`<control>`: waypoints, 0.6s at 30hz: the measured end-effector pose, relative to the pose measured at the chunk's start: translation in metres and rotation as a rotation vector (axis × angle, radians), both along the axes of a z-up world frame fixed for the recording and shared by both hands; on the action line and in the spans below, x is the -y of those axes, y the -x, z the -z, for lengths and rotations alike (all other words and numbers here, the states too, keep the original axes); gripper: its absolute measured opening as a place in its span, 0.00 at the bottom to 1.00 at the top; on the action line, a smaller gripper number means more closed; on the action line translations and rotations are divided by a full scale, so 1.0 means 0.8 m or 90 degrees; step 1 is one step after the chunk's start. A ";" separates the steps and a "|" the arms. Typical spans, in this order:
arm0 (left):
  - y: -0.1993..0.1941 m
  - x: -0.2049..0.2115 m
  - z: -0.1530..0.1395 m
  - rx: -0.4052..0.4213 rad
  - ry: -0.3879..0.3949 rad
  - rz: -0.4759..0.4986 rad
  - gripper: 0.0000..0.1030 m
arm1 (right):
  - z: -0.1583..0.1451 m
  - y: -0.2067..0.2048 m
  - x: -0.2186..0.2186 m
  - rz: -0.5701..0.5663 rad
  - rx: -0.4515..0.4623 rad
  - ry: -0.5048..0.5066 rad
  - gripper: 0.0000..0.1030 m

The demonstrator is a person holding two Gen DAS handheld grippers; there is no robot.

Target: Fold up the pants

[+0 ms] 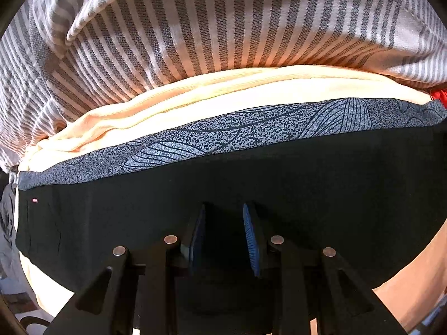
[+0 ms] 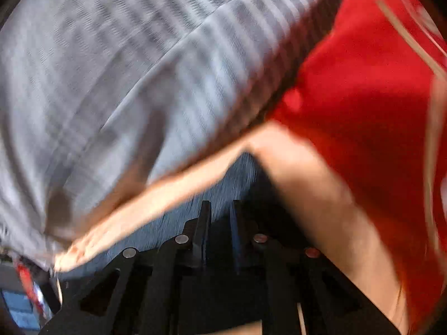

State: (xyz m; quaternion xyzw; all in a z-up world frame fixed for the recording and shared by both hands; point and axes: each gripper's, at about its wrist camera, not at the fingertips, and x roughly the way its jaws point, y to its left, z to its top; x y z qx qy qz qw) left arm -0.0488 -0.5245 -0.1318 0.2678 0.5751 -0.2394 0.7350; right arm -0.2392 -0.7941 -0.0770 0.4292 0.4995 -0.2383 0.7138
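Observation:
In the left wrist view the black pants [image 1: 251, 173] lie flat with a small red tag [image 1: 35, 200] at their left edge. My left gripper [image 1: 223, 223] hovers just over them, its blue-padded fingers [image 1: 249, 237] a little apart with only dark cloth showing between them. In the right wrist view, which is blurred by motion, my right gripper [image 2: 219, 212] has its fingers a narrow gap apart over dark cloth [image 2: 268, 195]; I cannot tell whether it holds any.
A grey patterned cloth [image 1: 251, 128] and a cream cloth [image 1: 223, 95] lie beyond the pants, with a grey-and-white striped fabric [image 1: 195, 22] behind. The striped fabric [image 2: 111, 83] and a red cloth [image 2: 363, 97] fill the right wrist view.

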 end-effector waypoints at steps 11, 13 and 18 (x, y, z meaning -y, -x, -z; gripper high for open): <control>0.028 0.015 -0.014 0.030 -0.023 0.024 0.33 | -0.016 0.087 0.036 0.140 0.031 -0.029 0.31; 0.028 0.018 -0.018 0.017 -0.031 0.016 0.34 | -0.015 0.103 0.023 0.173 0.073 -0.084 0.49; 0.035 0.023 -0.036 -0.043 -0.017 -0.001 0.34 | 0.019 0.125 -0.017 0.182 0.126 -0.189 0.50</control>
